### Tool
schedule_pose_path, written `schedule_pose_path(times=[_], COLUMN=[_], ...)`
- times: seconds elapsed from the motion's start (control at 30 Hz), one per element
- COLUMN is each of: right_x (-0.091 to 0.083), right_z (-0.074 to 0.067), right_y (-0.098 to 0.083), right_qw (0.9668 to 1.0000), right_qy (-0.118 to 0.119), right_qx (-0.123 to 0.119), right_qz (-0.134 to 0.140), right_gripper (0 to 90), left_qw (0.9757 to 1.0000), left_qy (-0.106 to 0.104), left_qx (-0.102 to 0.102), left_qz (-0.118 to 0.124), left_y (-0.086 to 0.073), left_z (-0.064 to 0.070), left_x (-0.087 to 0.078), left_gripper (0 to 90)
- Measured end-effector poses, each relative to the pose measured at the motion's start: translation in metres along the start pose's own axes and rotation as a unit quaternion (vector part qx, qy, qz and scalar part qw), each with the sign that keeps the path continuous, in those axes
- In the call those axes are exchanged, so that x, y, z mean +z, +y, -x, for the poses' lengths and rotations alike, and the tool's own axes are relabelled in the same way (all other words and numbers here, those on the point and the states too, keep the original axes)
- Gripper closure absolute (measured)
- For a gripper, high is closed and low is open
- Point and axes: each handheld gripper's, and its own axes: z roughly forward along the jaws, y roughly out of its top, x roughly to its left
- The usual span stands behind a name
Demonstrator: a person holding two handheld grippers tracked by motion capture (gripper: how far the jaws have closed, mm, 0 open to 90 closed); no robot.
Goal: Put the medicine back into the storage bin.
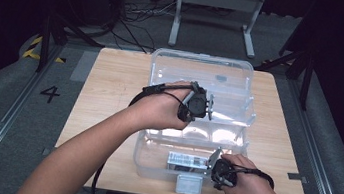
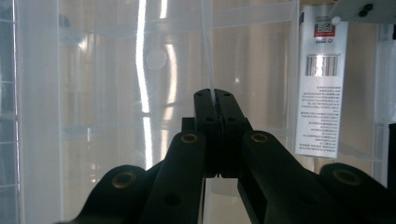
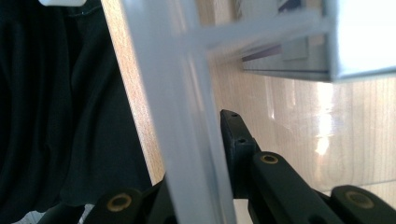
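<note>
My left gripper point(image 1: 207, 107) sits closed on a thin, clear plastic edge of the inner tray point(image 1: 198, 131) that rests across the top of the transparent plastic storage box point(image 1: 151, 162). In the left gripper view the black jaws meet with that thin sheet point(image 2: 211, 56) pinched between their tips, running straight up and away from them. My right gripper point(image 1: 215, 159) is clamped on the box's near wall at its right end: in the right gripper view the frosted wall point(image 3: 180, 116) passes between the jaws, with one black pad point(image 3: 233, 140) on the inside and the other hidden behind the plastic.

The box stands open on the light wooden table point(image 1: 109, 99), its clear lid point(image 1: 201, 73) tilted back toward the far side. Its long axis runs left to right across the table in front of me. Down in the base lies a small white-and-silver carton with a printed label point(image 1: 187, 160), just left of my right gripper — the left gripper view catches the same carton's barcode point(image 2: 321, 84) through the clear plastic.

What the next move turns on: the tray edge I pinch lies straight ahead of my left jaws and above the base, while the right hand pins the base below and nearer to me. I judge the left hand is the one to lift or shift the tray — the right steadies the box.
</note>
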Motion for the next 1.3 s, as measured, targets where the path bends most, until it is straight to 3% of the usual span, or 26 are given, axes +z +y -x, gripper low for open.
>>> schedule_pose_path(times=[0.17,0.23,0.6,0.8,1.3], right_x=[0.000,-0.001,-0.001,-0.001,-0.005], right_z=[0.000,-0.002,-0.002,-0.002,-0.005], right_y=[0.000,0.000,-0.001,-0.001,-0.003], right_qw=[1.0000,0.9999,1.0000,1.0000,0.9997], right_qy=[0.002,0.002,0.001,0.000,-0.024], right_qx=[-0.001,0.010,0.006,0.006,0.002], right_qz=[0.003,-0.009,-0.006,-0.005,0.007], right_gripper=[85.4,85.4,85.4,85.1,77.8], left_qw=[1.0000,1.0000,0.9998,0.9996,0.9999], left_qy=[-0.004,-0.004,-0.018,-0.023,-0.013], left_qx=[0.007,0.003,0.006,0.006,0.004], left_qz=[-0.005,-0.002,-0.009,-0.014,-0.010], left_y=[0.001,0.000,0.002,0.002,0.001], left_z=[0.006,0.010,0.021,0.021,0.028], left_x=[-0.002,-0.002,-0.003,-0.004,-0.003], left_gripper=[89.3,89.3,89.1,89.1,89.2])
